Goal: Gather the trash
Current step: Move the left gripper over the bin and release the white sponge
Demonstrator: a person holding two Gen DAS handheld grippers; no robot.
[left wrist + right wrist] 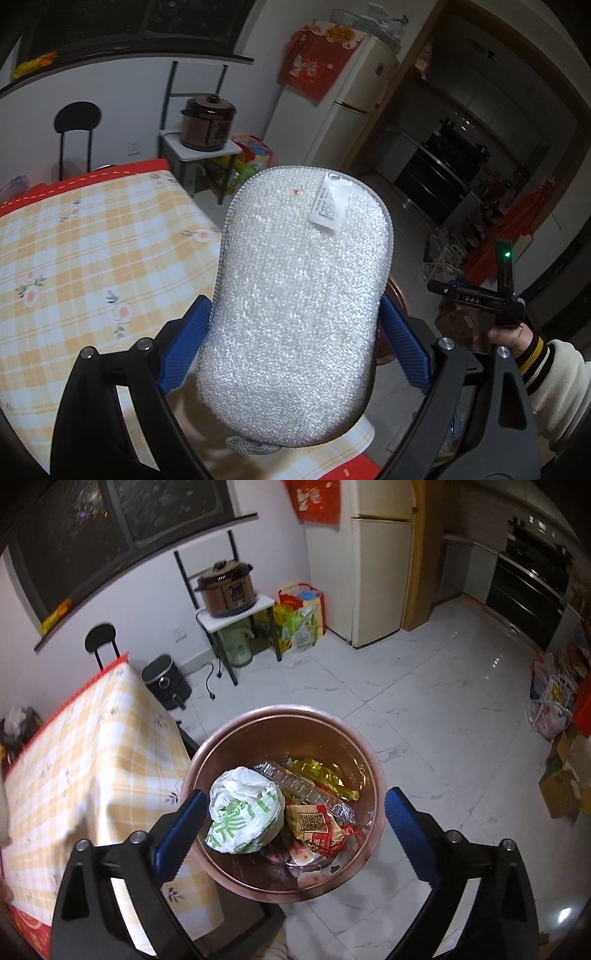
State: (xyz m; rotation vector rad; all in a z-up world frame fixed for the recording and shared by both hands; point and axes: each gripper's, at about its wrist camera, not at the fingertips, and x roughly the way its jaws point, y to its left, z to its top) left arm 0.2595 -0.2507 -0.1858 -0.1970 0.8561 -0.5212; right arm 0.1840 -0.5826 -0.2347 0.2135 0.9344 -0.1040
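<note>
In the left wrist view my left gripper [295,314] is shut on a silver scrubbing sponge [299,295] with a white label, held up beside the table's right edge. In the right wrist view my right gripper [293,805] is open and empty, hovering right above a copper-coloured trash bin [280,716] on the floor. The bin holds a white plastic bag with green print [243,812], a clear plastic bottle [303,786], a gold wrapper [321,775] and a snack packet with a QR code [314,823]. The bin's rim [397,291] peeks out behind the sponge.
A table with a yellow checked cloth [92,240] [92,757] stands left of the bin. A brown cooker on a small stand [229,587], an air fryer [166,681], bags [299,616] and a fridge [380,572] line the far wall. Boxes and bags [561,775] sit at right.
</note>
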